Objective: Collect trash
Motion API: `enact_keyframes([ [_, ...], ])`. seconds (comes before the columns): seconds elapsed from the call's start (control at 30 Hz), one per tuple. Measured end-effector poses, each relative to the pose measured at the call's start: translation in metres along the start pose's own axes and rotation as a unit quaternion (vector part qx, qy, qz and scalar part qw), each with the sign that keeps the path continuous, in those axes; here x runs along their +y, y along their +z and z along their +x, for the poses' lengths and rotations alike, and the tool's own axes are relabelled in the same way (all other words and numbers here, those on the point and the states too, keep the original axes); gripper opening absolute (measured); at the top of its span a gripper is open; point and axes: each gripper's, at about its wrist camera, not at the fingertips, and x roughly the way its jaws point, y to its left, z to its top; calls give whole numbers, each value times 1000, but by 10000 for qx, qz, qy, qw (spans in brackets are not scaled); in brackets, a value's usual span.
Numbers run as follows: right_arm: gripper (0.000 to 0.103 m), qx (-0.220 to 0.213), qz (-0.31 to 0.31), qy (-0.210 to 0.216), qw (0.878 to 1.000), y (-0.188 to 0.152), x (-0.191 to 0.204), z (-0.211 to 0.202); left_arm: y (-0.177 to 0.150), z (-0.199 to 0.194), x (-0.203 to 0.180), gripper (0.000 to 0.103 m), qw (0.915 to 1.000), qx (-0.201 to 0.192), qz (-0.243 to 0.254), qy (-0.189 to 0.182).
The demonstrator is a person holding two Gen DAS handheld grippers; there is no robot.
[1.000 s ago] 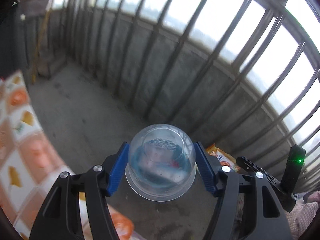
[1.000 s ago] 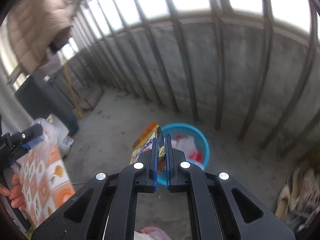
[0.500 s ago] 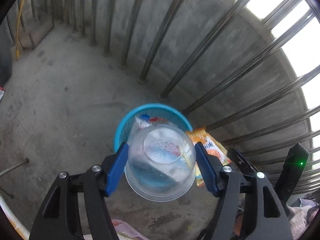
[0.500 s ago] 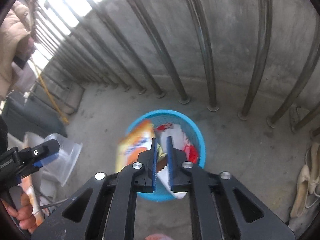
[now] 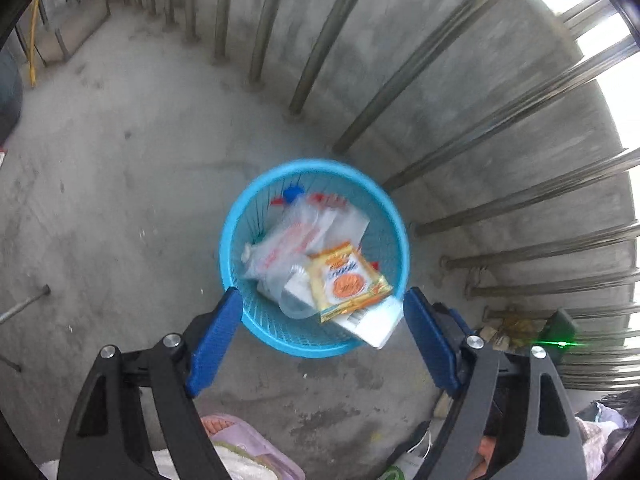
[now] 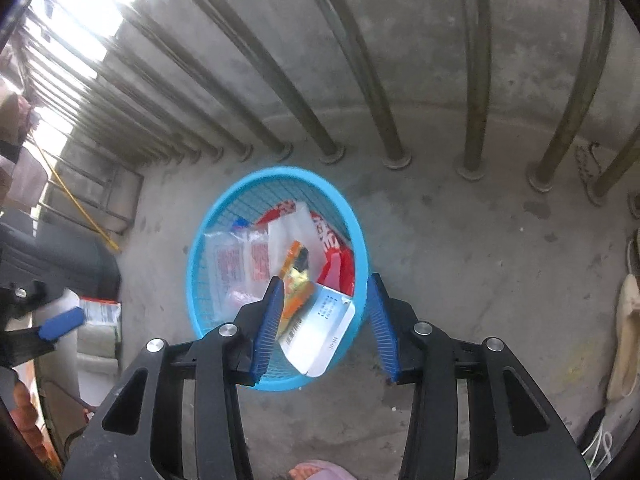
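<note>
A blue mesh trash basket [image 5: 236, 216] stands on the concrete floor by the railing; it also shows in the right wrist view [image 6: 356, 232]. Inside lie an orange snack packet [image 5: 346, 280], a clear plastic cup [image 5: 292, 300], clear plastic bags [image 5: 296, 240] and a white carton [image 5: 376, 322]. The packet [image 6: 296, 276] and carton [image 6: 320, 332] show in the right wrist view too. My left gripper [image 5: 322, 338] is open and empty above the basket's near rim. My right gripper [image 6: 326, 324] is open and empty above the basket.
Metal railing bars [image 5: 320, 40] and a low concrete wall stand just behind the basket. Light shoes [image 6: 626, 320] lie at the right. A dark bin [image 6: 60, 256] stands at the left. The left gripper's blue pad [image 6: 62, 322] shows at the right wrist view's left edge.
Both grippers have opened. The clear cup has left my left gripper and the orange packet has left my right gripper; both now lie in the basket. Both views have tilted down onto it.
</note>
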Motion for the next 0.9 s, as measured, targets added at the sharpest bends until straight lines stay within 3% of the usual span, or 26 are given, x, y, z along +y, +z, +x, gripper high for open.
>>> enact_keyframes([
  [0.17,50,-429,-339,179,9983,2,18,-33,-24,-87,9,82,9960,-831,213,-244],
  [0.27,60,-714,-618,352,9949,-3,33,-54,-53,-134,18,82,9918,-1236,308,-106],
  [0.47,69,-976,-1626,560,9803,-27,88,-88,-128,-221,51,89,9723,-2316,257,199],
  [0.63,84,-1413,-2754,1001,9456,-63,155,-131,-198,-273,82,96,9457,-3165,-399,630],
  [0.77,94,-1888,-3389,1354,9117,-95,197,-171,-243,-294,105,97,9282,-3380,-1104,1098],
  [0.9,95,-1899,-3637,1877,8924,-116,218,-194,-279,-307,118,97,9058,-3491,-1812,1573],
])
